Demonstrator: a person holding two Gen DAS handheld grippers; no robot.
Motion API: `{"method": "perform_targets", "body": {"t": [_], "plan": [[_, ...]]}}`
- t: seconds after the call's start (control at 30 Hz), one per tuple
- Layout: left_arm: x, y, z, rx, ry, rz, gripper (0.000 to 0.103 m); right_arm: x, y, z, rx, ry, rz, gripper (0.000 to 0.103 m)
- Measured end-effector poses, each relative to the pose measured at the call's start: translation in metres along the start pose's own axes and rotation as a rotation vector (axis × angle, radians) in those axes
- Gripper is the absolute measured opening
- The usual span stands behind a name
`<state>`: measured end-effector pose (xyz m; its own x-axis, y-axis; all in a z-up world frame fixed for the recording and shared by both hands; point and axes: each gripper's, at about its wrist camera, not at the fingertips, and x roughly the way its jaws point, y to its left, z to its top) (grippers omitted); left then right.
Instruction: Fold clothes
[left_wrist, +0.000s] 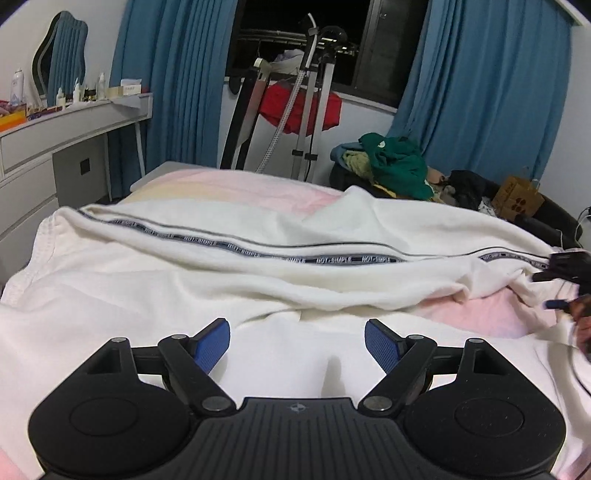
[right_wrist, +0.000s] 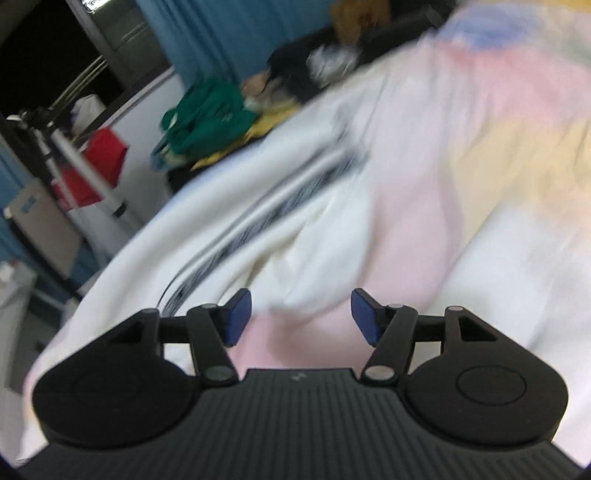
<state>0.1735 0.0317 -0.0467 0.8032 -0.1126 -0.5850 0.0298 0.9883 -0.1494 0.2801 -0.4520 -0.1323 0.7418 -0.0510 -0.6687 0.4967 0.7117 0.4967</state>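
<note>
A white garment (left_wrist: 258, 236) with a dark lettered stripe along it lies spread and rumpled across the bed. My left gripper (left_wrist: 297, 343) hovers low over the near white cloth, open, with nothing between its blue pads. The right gripper (left_wrist: 546, 290) shows at the right edge of the left wrist view, beside the striped end of the garment. In the blurred right wrist view the right gripper (right_wrist: 301, 317) stands open over the pink sheet. The garment's (right_wrist: 221, 206) fold lies just ahead of its left pad, and no cloth is pinched.
The bed has a pastel pink and yellow sheet (left_wrist: 207, 184). Behind it are a pile of clothes with a green top (left_wrist: 399, 166), a cardboard box (left_wrist: 517, 197) and a metal stand with red cloth (left_wrist: 306, 110). A white dresser (left_wrist: 55, 133) is at left, and blue curtains hang behind.
</note>
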Motion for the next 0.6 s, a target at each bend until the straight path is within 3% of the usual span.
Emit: {"method": "perform_targets", "body": {"t": [0.13,0.27,0.37,0.4,0.47,0.6], "plan": [[0.005,0.007,0.000,-0.051,0.016,-0.009,0.082,0.036,-0.017,-0.011,0.277,-0.028,0.051,0.063],[0.019,0.011,-0.001,-0.072,0.030,0.044,0.082,0.051,-0.025,-0.002,0.318,-0.126,0.087,0.062],[0.029,0.013,-0.001,-0.101,0.063,0.060,0.082,0.054,-0.026,0.007,0.310,-0.159,0.088,0.046],[0.033,0.014,0.000,-0.114,0.074,0.061,0.082,0.053,-0.023,0.011,0.270,-0.161,0.075,0.032],[0.038,0.014,-0.001,-0.127,0.090,0.054,0.082,0.046,-0.019,0.018,0.199,-0.165,0.064,0.017],[0.041,0.008,-0.005,-0.104,0.120,0.039,0.082,0.017,-0.021,0.032,0.117,-0.204,0.079,0.009]]}}
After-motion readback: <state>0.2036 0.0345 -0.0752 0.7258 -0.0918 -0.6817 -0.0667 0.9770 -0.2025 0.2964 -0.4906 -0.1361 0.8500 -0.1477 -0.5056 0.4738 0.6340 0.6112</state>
